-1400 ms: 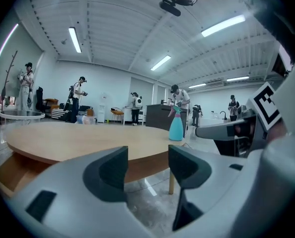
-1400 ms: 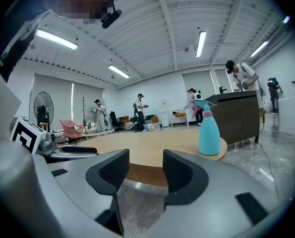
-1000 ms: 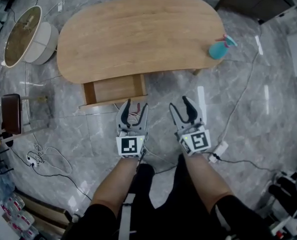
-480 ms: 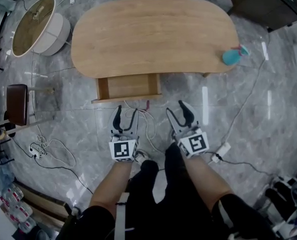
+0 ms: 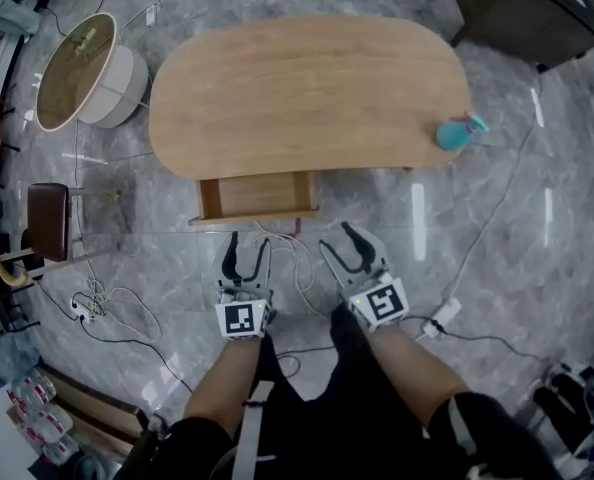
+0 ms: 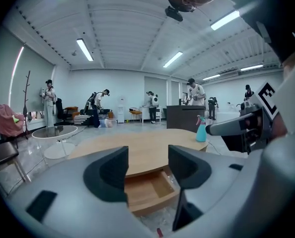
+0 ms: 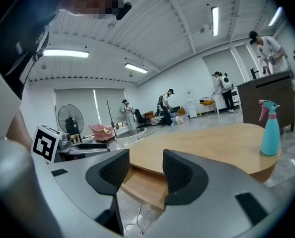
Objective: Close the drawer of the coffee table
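Note:
The oval wooden coffee table (image 5: 307, 88) stands on the marble floor, its drawer (image 5: 257, 196) pulled out toward me and showing nothing inside. My left gripper (image 5: 247, 251) hangs open just short of the drawer's front edge, nothing between its fingers. To its right my right gripper (image 5: 343, 245) is open too, over bare floor. In the left gripper view the open drawer (image 6: 150, 188) lies beyond the left gripper (image 6: 148, 171). In the right gripper view the drawer (image 7: 143, 186) shows between the fingers of the right gripper (image 7: 146, 171).
A teal spray bottle (image 5: 458, 131) stands at the table's right end. A round white side table (image 5: 82, 68) and a brown stool (image 5: 47, 223) are at the left. Cables (image 5: 292, 258) lie on the floor under the grippers. People stand far back in the room.
Both grippers have drawn back from the drawer front toward me, and the view has shifted. The drawer stays open by the same amount.

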